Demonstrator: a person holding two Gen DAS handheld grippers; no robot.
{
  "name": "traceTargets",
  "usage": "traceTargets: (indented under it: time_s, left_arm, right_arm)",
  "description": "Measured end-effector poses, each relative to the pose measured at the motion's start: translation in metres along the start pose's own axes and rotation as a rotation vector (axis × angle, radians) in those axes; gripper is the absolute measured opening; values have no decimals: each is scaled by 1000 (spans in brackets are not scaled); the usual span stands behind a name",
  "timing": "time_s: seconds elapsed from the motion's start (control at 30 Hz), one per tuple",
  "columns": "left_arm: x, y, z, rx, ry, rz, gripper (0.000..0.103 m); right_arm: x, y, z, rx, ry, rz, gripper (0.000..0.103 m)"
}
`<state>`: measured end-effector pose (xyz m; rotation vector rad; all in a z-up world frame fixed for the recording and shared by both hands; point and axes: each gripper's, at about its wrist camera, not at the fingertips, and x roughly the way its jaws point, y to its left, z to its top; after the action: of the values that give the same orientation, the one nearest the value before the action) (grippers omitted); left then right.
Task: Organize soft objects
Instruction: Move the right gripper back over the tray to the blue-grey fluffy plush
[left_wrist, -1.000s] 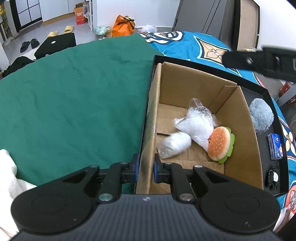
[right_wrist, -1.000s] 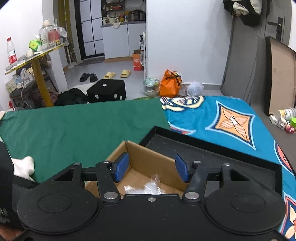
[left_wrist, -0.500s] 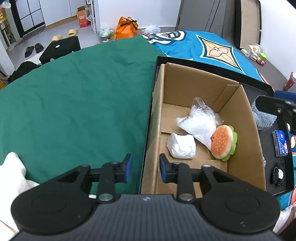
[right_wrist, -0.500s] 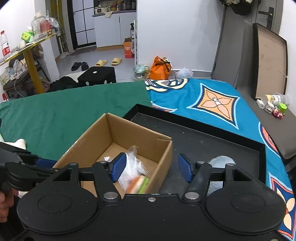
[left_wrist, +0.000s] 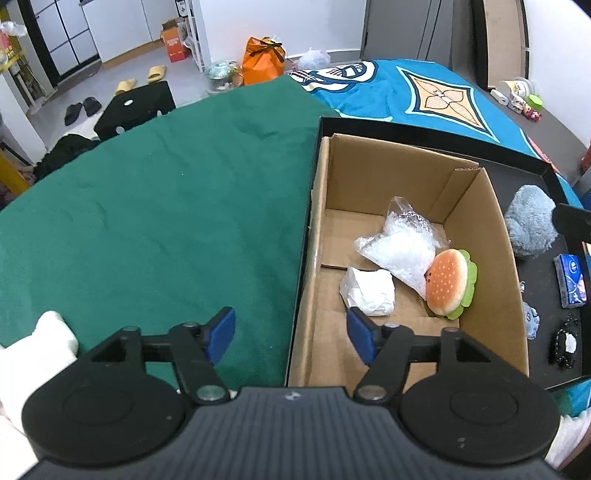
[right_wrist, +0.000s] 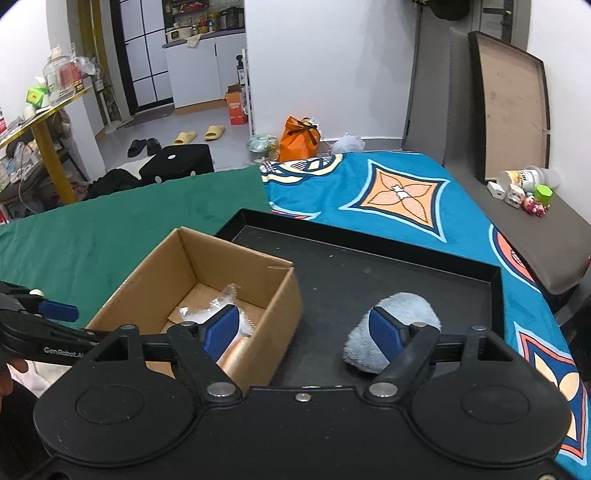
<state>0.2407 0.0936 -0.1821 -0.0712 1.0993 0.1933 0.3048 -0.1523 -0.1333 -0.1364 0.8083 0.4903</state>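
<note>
The cardboard box (left_wrist: 402, 236) sits at the left end of a black tray (right_wrist: 369, 258), and everything here is best placed against it. Inside the box lie three soft things already: a white wrapped bundle (left_wrist: 367, 291), a clear plastic bag (left_wrist: 400, 247) and a plush burger (left_wrist: 448, 282) leaning on the right wall. Outside the box, on the tray just beyond that right wall, lies the fluffy blue plush (right_wrist: 393, 332) — by my reading the next thing to go in.

The left tool (left_wrist: 291, 336) hovers over the near left wall of the box, its jaws opening with only that wall's edge below the gap; it grips nothing. The right tool (right_wrist: 304, 330) is also opening and empty, with its right pad in front of the blue plush and its left pad over the box's near right corner.

To do the step well, the right tool should shift away from the box until the plush lies fully between the pads, not beside one of them. Come down over the thick middle of the plush — pile like this squashes and slips, so the jaws should close well in before lifting. Lift clear of the box's right wall, which stands higher than the plush, and let go over the bare floor at the far end of the box. The small blue packet (left_wrist: 571, 275) and dark trinket (left_wrist: 565, 343) farther right of the box look stiff and probably stay.
</note>
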Motion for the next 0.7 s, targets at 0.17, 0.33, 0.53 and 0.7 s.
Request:
traceTargets:
  time_s: [0.17, 0.33, 0.53, 0.7]
  left_arm:
    - [-3, -4, 1, 6, 11, 21, 70]
    - [-7, -11, 3, 27, 6, 53, 76]
    - [-9, -18, 5, 33, 16, 88, 77]
    - [-10, -24, 6, 51, 17, 124, 78]
  right_arm:
    - [-2, -18, -3, 30, -8, -4, 78]
    - [-1, -35, -10, 64, -15, -4, 78]
    - [3, -51, -23, 96, -22, -2, 78]
    - [9, -66, -36, 151, -28, -6, 78]
